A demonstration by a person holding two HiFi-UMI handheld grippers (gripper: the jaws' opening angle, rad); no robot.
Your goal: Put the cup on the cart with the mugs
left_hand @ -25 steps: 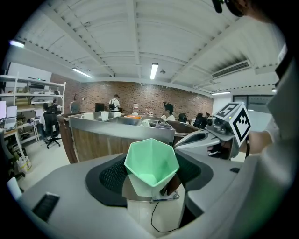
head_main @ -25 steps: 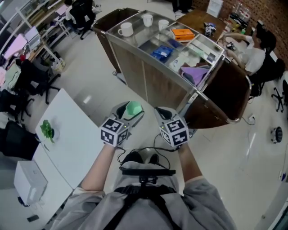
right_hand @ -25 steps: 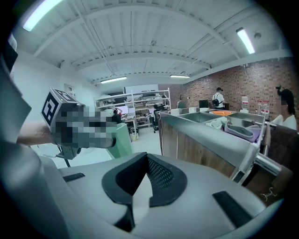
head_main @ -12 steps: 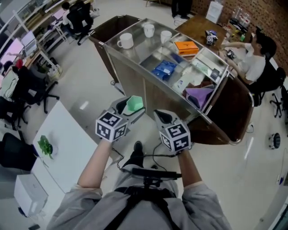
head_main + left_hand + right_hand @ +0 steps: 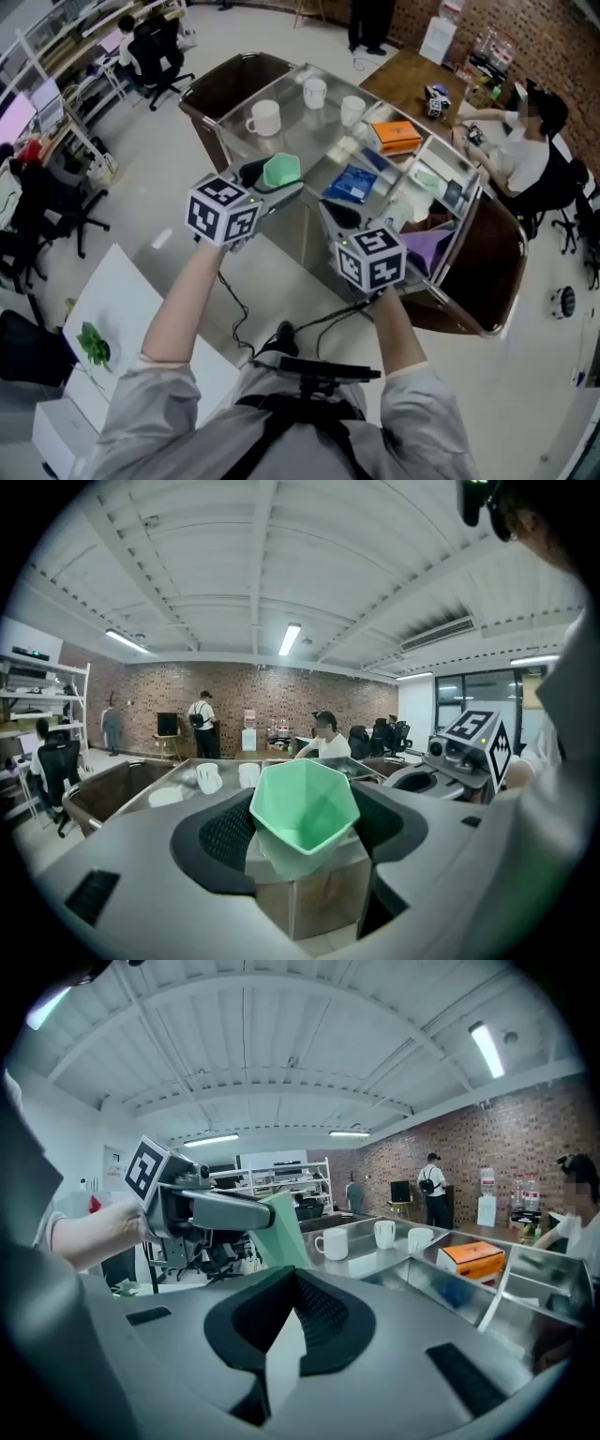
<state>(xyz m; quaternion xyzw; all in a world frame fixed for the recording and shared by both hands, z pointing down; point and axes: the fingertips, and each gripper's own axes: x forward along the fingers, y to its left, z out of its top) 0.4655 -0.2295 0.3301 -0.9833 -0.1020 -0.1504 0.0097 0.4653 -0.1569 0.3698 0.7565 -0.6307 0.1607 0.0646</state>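
Between the jaws of the left gripper [image 5: 305, 832] sits the cup [image 5: 305, 803], a pale green, matt plastic one with flat facets and an angular rim, its mouth tipped toward that gripper's camera. The jaws stand fairly wide and press on its sides. Its base is buried between the black ribbed pads and cannot be seen.

From the head view the cup [image 5: 280, 171] lies over the near edge of the cart [image 5: 298, 127]; how high above the cart it hangs cannot be told. The cart is brushed steel, a flat top with open bins beside it. Farther along that top stand three white glossy mugs [image 5: 265, 117], [image 5: 315, 92], [image 5: 352, 110], apart from the cup. An orange box [image 5: 394, 136], a blue packet [image 5: 353, 183] and a purple cloth [image 5: 427, 246] lie in the cart's bins, and a brown bag [image 5: 225, 84] hangs at the cart's far end.

Nearer than the cart's edge, the right gripper [image 5: 286, 1335] has its jaws closed together on nothing. Its view catches only a green sliver of the cup behind the left gripper
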